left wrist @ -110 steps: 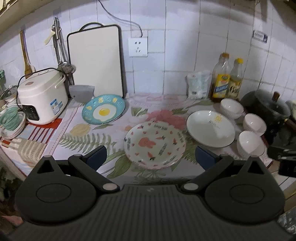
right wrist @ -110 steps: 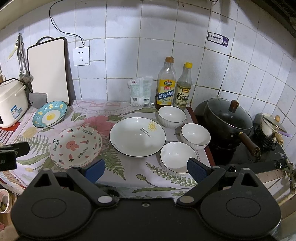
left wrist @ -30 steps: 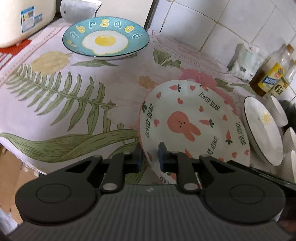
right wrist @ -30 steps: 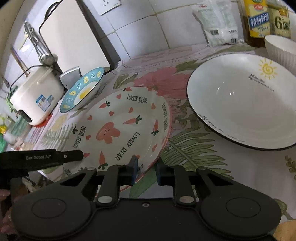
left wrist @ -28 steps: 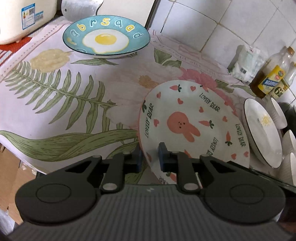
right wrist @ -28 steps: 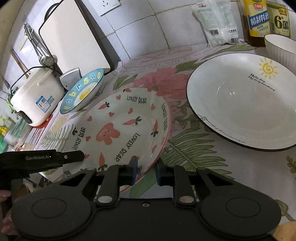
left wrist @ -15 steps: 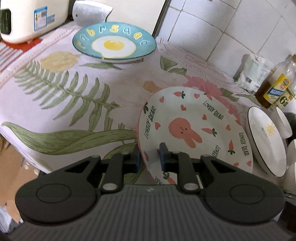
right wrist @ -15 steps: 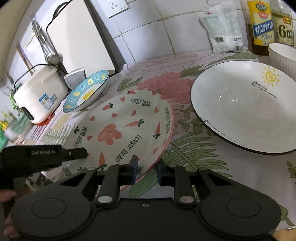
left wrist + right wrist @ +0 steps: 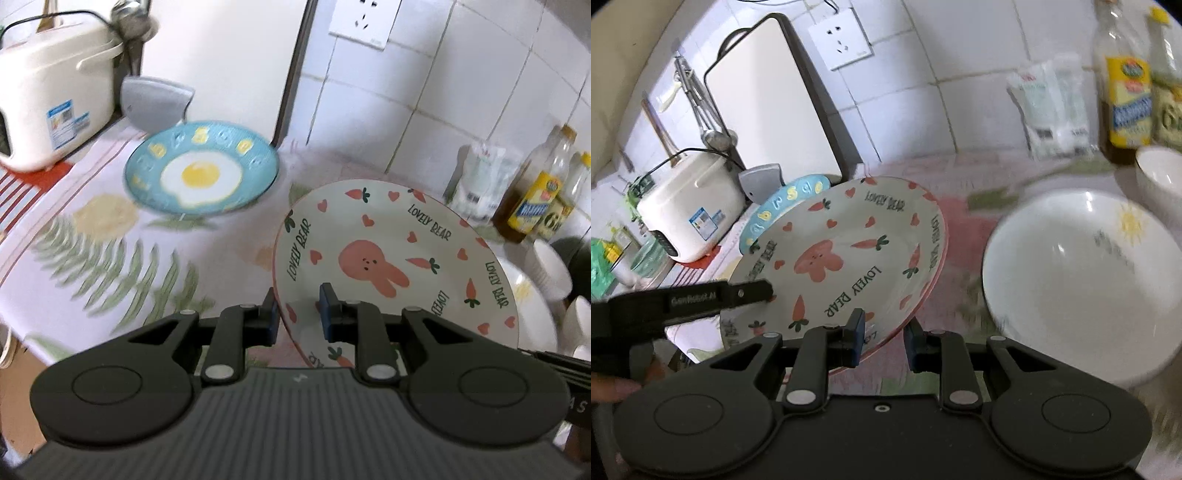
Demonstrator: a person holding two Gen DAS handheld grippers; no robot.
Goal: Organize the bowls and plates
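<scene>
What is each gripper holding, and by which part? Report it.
Both hold the bunny plate by its rim: the left gripper on the near-left edge, the right gripper on the near-right edge. The plate is tilted, off the cloth.

My two wrist cameras sit close over the surface [image 9: 110, 236], facing the tiled wall; both share the bunny plate [image 9: 391, 258] [image 9: 842, 254]

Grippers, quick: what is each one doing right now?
Left gripper: shut on the rabbit plate rim.
Right gripper: shut on the same plate's rim.
</scene>
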